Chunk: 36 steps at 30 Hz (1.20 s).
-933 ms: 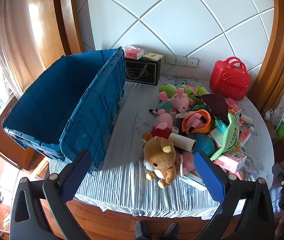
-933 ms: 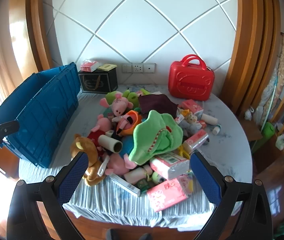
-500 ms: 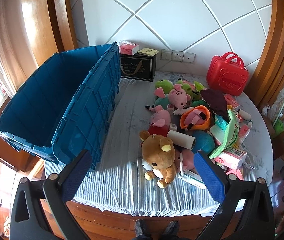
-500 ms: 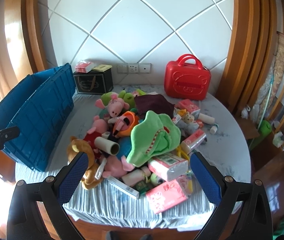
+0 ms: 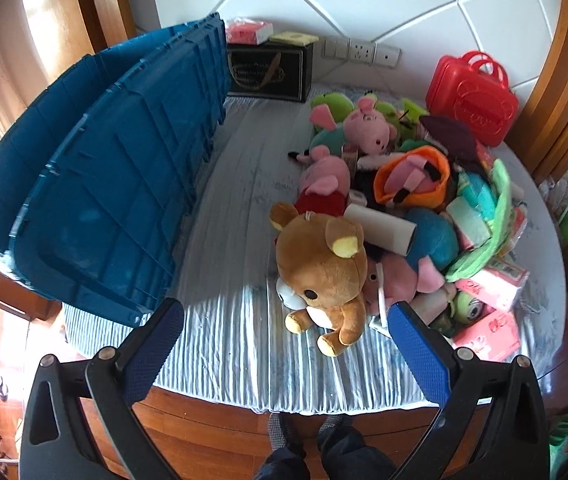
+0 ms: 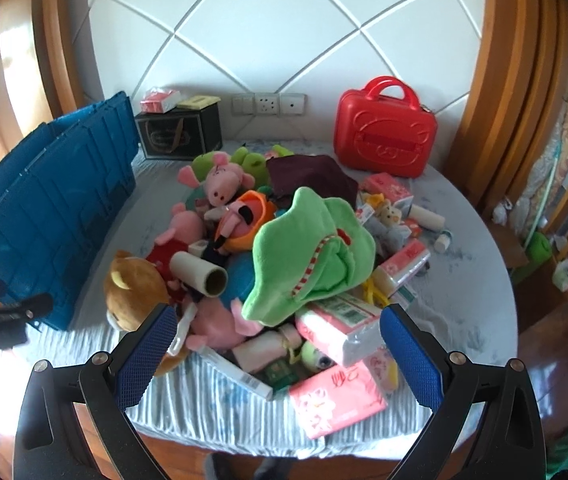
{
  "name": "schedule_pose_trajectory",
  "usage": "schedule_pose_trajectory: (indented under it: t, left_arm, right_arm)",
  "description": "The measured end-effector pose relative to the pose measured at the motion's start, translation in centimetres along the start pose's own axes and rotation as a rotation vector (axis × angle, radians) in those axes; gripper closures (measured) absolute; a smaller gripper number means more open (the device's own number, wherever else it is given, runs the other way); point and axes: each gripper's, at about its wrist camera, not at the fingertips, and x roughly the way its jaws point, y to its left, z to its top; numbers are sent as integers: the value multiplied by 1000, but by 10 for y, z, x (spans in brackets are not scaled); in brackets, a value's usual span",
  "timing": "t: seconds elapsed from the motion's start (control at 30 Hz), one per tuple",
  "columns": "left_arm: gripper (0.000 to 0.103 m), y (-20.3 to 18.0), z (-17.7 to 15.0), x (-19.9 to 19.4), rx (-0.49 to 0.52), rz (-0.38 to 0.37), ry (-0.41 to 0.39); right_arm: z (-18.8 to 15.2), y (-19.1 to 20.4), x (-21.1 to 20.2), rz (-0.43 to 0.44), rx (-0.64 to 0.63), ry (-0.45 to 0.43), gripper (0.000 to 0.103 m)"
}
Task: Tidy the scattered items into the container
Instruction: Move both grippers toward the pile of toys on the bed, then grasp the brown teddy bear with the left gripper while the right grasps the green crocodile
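Observation:
A big blue crate (image 5: 96,184) (image 6: 44,208) stands on the left of the round table. A heap of toys and packets fills the middle: a brown teddy bear (image 5: 323,272) (image 6: 136,288) at the near edge, a green crocodile plush (image 6: 311,252), pink pig plushes (image 5: 365,128), a cardboard tube (image 6: 200,274) and pink tissue packs (image 6: 337,398). My left gripper (image 5: 284,344) hangs open just in front of the bear, nothing between its fingers. My right gripper (image 6: 272,356) is open above the heap's near side, empty.
A red toy suitcase (image 6: 383,136) stands at the back right, a black box (image 6: 180,132) with small packs on top at the back by the wall sockets. The table (image 5: 244,184) has a striped cloth. Feet show at the table's near edge.
Both grippers have moved closer to the table and lower; the bear and the heap look larger. Nothing on the table has moved and both grippers stay open.

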Motion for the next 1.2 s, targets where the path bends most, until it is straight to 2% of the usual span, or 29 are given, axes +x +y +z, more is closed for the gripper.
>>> schedule_pose_trajectory:
  t: [0.1,0.37,0.5,0.63,0.8,0.93,1.07,1.1,1.13,1.17,1.2]
  left_arm:
    - [0,-7,-2,24,-35,8,35]
    - [0,-18,-4,92,-137,51,114]
    - [0,-25,-4,114,-166,97,114]
    - [0,-29,-1,125,-205,74,91]
    - [0,-40,5,146,-198,80,104]
    - [0,-45,9,164,-192,115,110]
    - [0,-44,9,187,-177,132,177]
    - [0,-43,10,189,-180,129,174]
    - [0,-39,10,188,-185,120,166]
    - [0,-37,10,188,-195,110,165]
    - [0,-35,10,188,-205,101,171]
  right_arm:
    - [4,-4,25,15,-10,16,0]
    - [17,-7,92,-27,-38,57,0]
    - [27,0,117,-48,-46,58,0]
    - [29,1,141,-95,-29,97,0]
    - [27,-6,158,-121,-7,138,0]
    - [27,-11,170,-139,0,151,0]
    - [26,-16,183,-148,17,165,0]
    - [26,-18,186,-152,26,163,0]
    - [26,-20,188,-151,34,165,2]
    - [26,-22,189,-142,50,167,12]
    - [27,-25,190,-124,66,171,32]
